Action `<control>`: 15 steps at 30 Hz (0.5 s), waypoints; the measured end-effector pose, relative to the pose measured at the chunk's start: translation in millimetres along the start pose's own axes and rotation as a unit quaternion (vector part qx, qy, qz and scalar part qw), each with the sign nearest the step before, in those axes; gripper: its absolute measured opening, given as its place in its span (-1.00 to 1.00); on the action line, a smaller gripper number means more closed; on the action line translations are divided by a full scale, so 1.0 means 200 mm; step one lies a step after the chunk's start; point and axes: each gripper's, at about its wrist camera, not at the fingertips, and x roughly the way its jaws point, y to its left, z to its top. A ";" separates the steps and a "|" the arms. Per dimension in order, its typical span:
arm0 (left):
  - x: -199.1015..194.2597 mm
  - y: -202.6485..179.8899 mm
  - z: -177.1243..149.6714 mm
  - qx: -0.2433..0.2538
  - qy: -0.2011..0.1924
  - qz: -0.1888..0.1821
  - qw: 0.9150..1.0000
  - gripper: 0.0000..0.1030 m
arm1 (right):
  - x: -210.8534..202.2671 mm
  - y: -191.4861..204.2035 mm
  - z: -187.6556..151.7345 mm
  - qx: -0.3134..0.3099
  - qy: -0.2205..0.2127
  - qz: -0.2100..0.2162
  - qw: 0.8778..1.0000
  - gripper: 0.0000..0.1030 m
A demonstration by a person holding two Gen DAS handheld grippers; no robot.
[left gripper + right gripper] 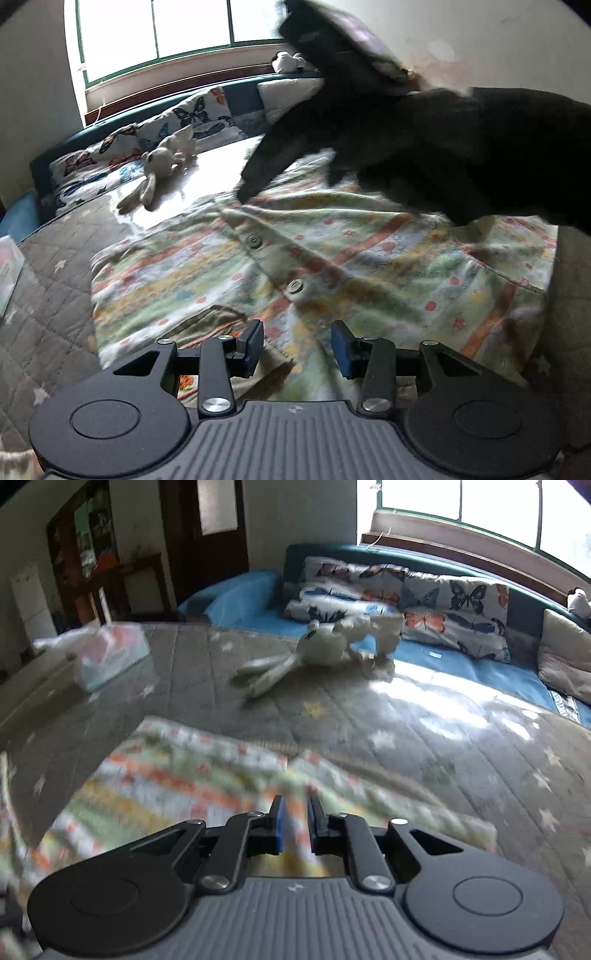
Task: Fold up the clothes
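- Patterned button-front shirt [314, 258] lies spread on the grey star-quilted bed cover [48, 317], two round buttons showing down its placket; striped print in orange, green and yellow.
- Left gripper [297, 349] sits over the near edge of the shirt, jaws parted, blue pads apart with only cloth seen beneath the gap; no pinch visible.
- Right gripper [295, 825] jaws nearly closed, a narrow slit between the blue pads; shirt fabric [177, 786] runs under and into that slit, but blur hides whether the pads actually bite it.
- From the left wrist view, the other gripper shows as a dark blurred shape [424, 140] above the far side of the shirt.
- White plush rabbit [317, 653] lies beyond the shirt on the cover, well apart from it.
- Butterfly-print pillows [424, 594] line the headboard behind the shirt, past the rabbit.
- Tissue box [110, 653] rests to the shirt's far left, near the bed edge.
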 end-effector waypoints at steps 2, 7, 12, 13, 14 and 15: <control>-0.01 0.01 -0.01 -0.001 0.002 0.006 1.000 -0.15 | -0.05 0.01 -0.06 -0.007 0.015 0.002 1.000 -0.77; -0.08 0.01 -0.05 -0.016 0.005 0.021 1.000 -0.15 | -0.20 0.11 -0.24 -0.037 0.041 0.024 0.998 -0.76; -0.19 0.02 -0.14 -0.039 0.000 0.033 0.999 -0.14 | -0.36 0.25 -0.42 -0.066 0.043 0.045 0.996 -0.68; -0.21 0.03 -0.15 -0.044 0.000 0.034 0.998 -0.14 | -0.39 0.29 -0.45 -0.075 0.040 0.049 0.995 -0.66; -0.22 0.03 -0.17 -0.047 0.002 0.034 0.998 -0.14 | -0.43 0.32 -0.48 -0.082 0.037 0.054 0.994 -0.65; -0.24 0.03 -0.20 -0.049 0.002 0.037 0.998 -0.14 | -0.46 0.35 -0.51 -0.091 0.036 0.057 0.994 -0.64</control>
